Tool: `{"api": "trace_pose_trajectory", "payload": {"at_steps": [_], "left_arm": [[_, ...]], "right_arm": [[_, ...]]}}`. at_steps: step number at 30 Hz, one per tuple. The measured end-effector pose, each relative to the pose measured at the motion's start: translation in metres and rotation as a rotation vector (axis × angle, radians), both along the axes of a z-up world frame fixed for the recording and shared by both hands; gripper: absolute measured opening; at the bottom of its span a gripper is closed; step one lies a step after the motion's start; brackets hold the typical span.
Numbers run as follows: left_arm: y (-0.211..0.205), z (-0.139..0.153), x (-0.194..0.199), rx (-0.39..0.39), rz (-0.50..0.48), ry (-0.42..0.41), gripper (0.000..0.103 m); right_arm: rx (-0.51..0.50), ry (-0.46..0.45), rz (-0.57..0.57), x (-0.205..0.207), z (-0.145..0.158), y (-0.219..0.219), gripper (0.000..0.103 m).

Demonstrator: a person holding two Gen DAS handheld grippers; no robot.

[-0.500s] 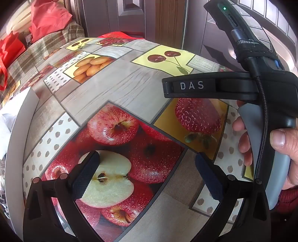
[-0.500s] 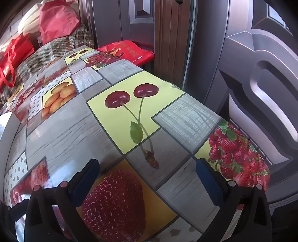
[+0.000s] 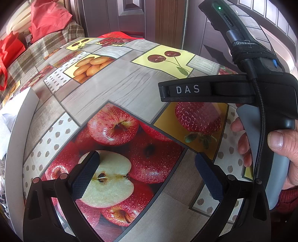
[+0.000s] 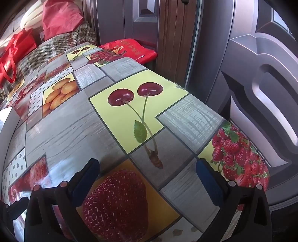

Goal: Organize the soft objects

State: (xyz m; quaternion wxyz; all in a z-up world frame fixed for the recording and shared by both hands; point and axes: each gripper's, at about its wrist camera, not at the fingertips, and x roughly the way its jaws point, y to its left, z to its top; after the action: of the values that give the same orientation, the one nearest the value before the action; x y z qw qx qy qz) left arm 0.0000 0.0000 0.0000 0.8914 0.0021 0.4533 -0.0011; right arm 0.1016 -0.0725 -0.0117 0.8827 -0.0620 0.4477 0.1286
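1. Two sets of tongs hovering above the counter (image 3: 115,87), both spread wide and gripping nothing: left tongs (image 3: 147,175) over the printed apples, right tongs (image 4: 147,184) over the printed strawberry
2. Also showing in the left view, the right tongs (image 3: 186,90) as a black bar marked "DAS", held by the right hand (image 3: 279,154) at the right edge
3. Lying beyond the counter's far end, the soft things: a red cushion (image 4: 130,49) just past the far edge by the door (image 4: 260,78), a plaid blanket (image 3: 42,50) at the far left, a pink-red pillow (image 3: 48,16) sitting on top of it, and a red bag (image 4: 14,54) with handles beside it
4. Standing along the counter's left side, a white box (image 3: 16,115), with contents too blurred to tell
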Motion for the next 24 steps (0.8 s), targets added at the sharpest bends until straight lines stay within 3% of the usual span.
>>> {"api": "trace_pose_trajectory", "payload": {"at_steps": [24], "left_arm": [[0.0000, 0.0000, 0.0000, 0.001, 0.000, 0.000, 0.102]], "right_arm": [[-0.014, 0.000, 0.010, -0.0004, -0.0004, -0.0001, 0.103]]}}
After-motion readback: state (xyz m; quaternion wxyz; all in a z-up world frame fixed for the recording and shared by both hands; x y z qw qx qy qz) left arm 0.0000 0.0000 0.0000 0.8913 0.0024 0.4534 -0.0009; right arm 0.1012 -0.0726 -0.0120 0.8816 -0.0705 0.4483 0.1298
